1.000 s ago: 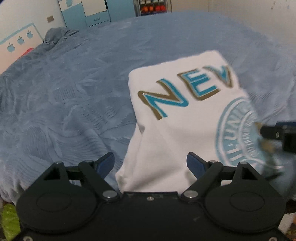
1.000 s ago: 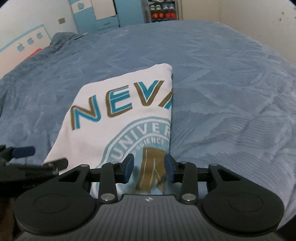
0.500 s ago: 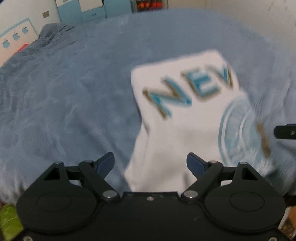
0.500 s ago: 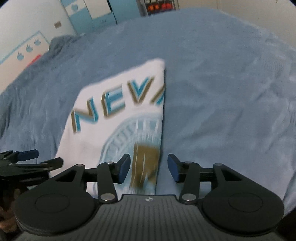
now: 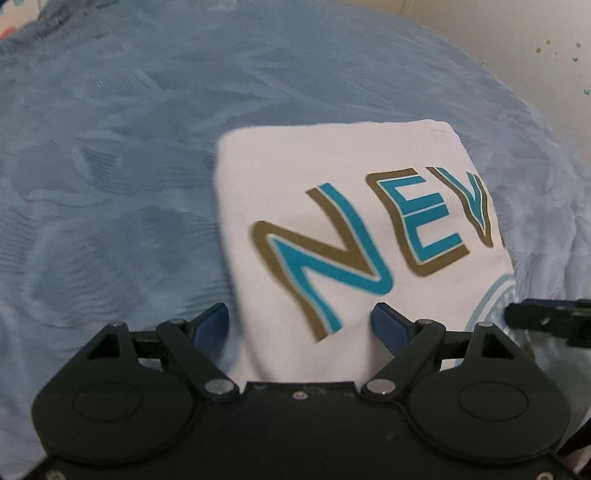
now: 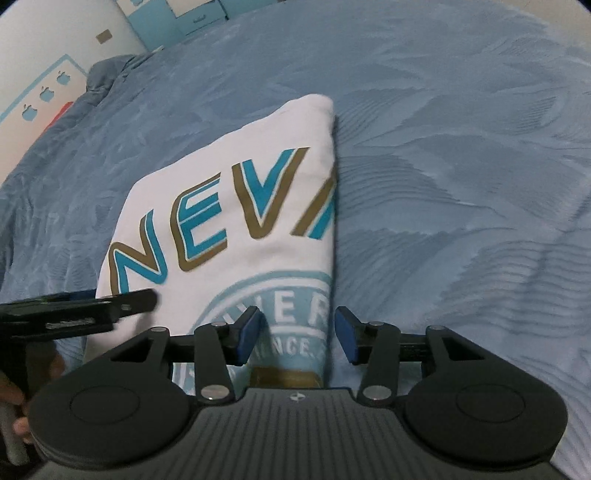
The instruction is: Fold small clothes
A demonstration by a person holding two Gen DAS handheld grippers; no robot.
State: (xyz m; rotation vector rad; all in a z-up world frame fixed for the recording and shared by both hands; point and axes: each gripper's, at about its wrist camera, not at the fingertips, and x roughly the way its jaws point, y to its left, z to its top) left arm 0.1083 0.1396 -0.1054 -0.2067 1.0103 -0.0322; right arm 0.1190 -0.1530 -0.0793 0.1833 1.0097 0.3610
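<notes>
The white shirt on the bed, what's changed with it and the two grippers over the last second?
The right gripper has opened: a second ago its jaws pinched the folded white shirt near its right edge, now they stand apart around that edge. The left gripper has moved forward over the shirt, so the lettering looks larger. The left stayed open, and the shirt stayed folded on the blue bedspread.

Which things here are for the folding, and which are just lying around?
For the folding:
- white folded T-shirt with blue-and-gold letters
- left gripper
- right gripper

Just there:
- blue textured bedspread
- light blue cupboards
</notes>
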